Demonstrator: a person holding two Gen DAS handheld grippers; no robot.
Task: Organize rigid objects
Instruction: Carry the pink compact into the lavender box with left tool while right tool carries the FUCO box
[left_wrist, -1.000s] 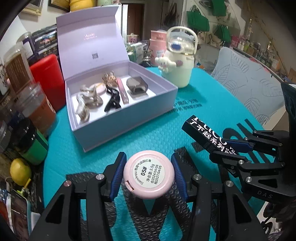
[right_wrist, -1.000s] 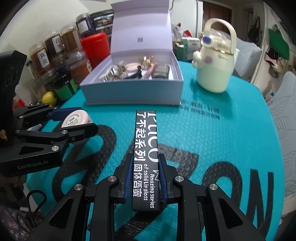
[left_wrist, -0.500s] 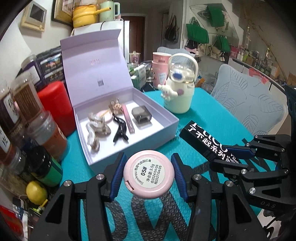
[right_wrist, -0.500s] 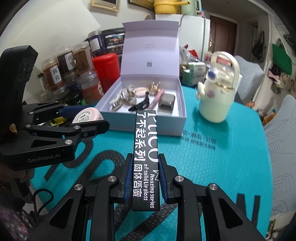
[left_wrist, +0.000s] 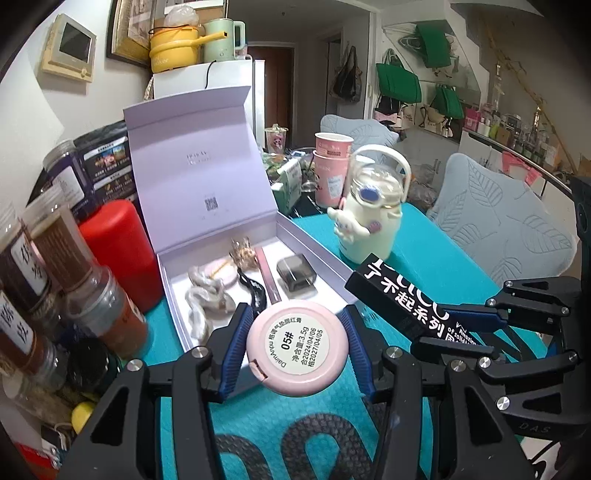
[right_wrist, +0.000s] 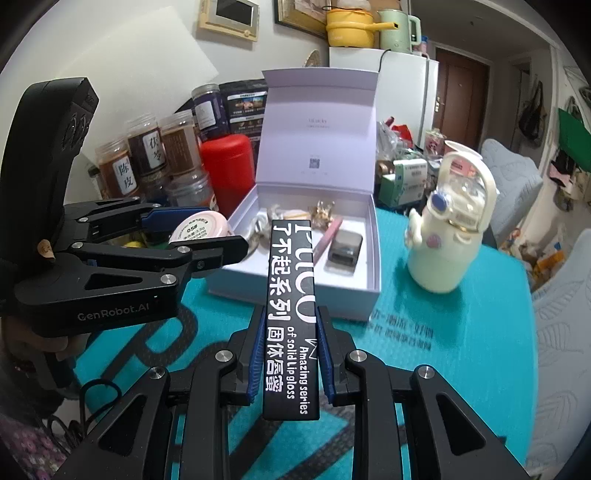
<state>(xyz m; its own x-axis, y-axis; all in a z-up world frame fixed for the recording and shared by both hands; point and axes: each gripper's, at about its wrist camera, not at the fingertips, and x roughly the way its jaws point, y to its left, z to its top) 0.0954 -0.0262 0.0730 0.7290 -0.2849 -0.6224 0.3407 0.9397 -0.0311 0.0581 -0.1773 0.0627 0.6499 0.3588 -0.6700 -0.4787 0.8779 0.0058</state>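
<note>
The left tool grips a round pink compact between its blue pads; the right tool clamps a long black lip gloss box. Both hang above the counter, which is covered by a teal mat, just short of an open lilac gift box holding hair clips. Spice jars, a red canister and a cream bottle crowd the counter. A white fridge stands behind.

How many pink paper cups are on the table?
2, stacked one inside the other: the top cup sits in the lower cup, behind the cream bottle. More may be hidden.
</note>
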